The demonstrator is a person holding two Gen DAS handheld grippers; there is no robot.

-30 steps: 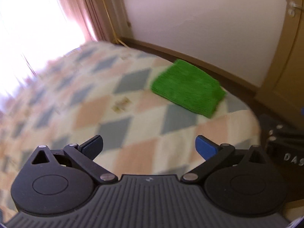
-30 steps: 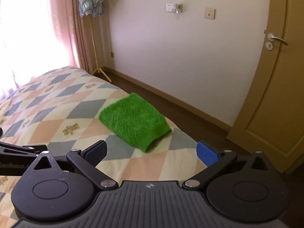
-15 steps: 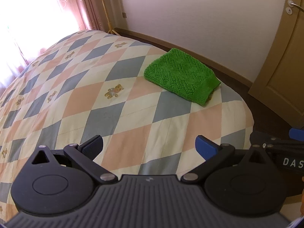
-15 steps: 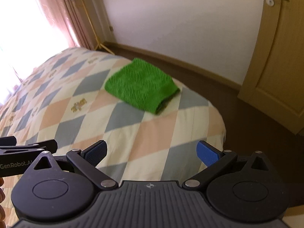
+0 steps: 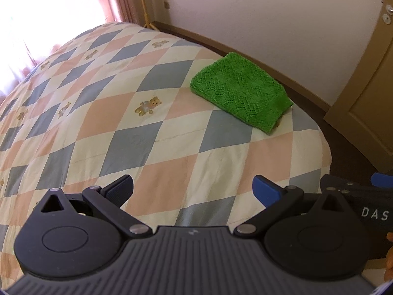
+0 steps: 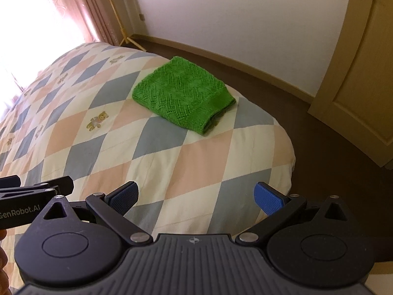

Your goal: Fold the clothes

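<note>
A green knitted garment (image 5: 242,91) lies folded into a compact rectangle near the far right corner of the bed; it also shows in the right wrist view (image 6: 183,97). My left gripper (image 5: 194,190) is open and empty, held above the quilt well short of the garment. My right gripper (image 6: 196,196) is open and empty too, over the bed's near edge. The right gripper's body (image 5: 363,204) shows at the right of the left wrist view, and the left gripper's body (image 6: 32,198) at the left of the right wrist view.
The bed carries a diamond-patterned quilt (image 5: 122,123) with small bears. A dark floor (image 6: 319,147) runs past the bed's right edge. A wooden door (image 6: 363,61) stands at the right, a white wall behind, pink curtains (image 6: 81,12) and a bright window at the left.
Both grippers have drawn back and tilted down towards the bed, so the green garment sits lower and farther in both views. Both stay open and empty.
</note>
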